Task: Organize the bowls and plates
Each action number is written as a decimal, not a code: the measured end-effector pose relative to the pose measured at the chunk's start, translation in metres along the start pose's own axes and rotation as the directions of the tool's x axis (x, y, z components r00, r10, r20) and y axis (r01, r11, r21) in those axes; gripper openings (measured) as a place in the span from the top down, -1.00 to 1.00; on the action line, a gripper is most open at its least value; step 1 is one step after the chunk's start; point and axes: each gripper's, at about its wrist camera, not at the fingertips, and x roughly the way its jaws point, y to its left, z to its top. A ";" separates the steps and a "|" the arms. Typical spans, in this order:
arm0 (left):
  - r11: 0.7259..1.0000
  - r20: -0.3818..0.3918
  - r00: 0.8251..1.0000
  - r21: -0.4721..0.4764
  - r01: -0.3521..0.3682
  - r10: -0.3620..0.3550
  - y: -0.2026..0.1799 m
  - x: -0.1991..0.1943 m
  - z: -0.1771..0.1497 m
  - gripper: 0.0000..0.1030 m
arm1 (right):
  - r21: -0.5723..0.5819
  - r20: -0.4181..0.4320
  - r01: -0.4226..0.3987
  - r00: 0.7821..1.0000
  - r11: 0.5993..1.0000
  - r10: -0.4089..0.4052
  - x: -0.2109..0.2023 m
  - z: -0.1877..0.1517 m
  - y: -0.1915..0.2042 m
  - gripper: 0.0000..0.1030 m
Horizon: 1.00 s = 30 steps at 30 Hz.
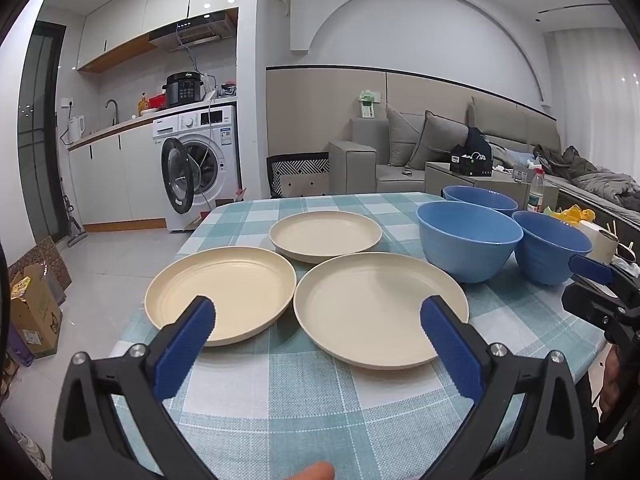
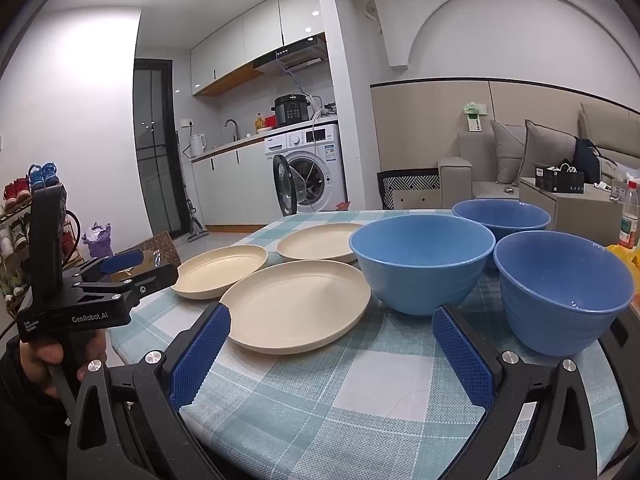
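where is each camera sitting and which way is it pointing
Left wrist: on the left gripper, low at the near table edge, facing the three cream plates; its open fingers and a fingertip show.
Right wrist: on the right gripper, further right, facing the three blue bowls; its open fingers and the left hand show.
Shared: the checked tablecloth, washing machine, each other's gripper.

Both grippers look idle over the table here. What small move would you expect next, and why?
Probably the left gripper eases forward and down onto the near rim of the nearest plate. It is open, empty, and that plate lies partly between its fingers. All three plates and three blue bowls sit separately on the checked tablecloth, nothing stacked yet. The right gripper is open too.
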 end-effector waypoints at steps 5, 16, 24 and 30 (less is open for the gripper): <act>1.000 0.001 1.000 0.000 0.000 0.000 0.000 0.000 0.000 -1.00 | 0.000 0.001 -0.004 1.000 1.000 0.004 -0.003 0.000 -0.002 -0.99; 1.000 0.007 1.000 0.004 -0.003 0.003 0.001 -0.003 0.001 -1.00 | 0.004 0.002 0.000 1.000 1.000 0.000 -0.002 -0.003 -0.003 -0.99; 1.000 0.005 1.000 -0.002 -0.002 0.002 0.004 -0.002 0.004 -1.00 | 0.009 -0.003 0.004 1.000 1.000 -0.004 -0.001 -0.002 -0.005 -0.99; 1.000 0.001 1.000 0.004 0.003 -0.003 0.006 -0.002 0.005 -1.00 | 0.002 -0.002 0.003 1.000 1.000 -0.003 -0.003 0.000 -0.004 -0.99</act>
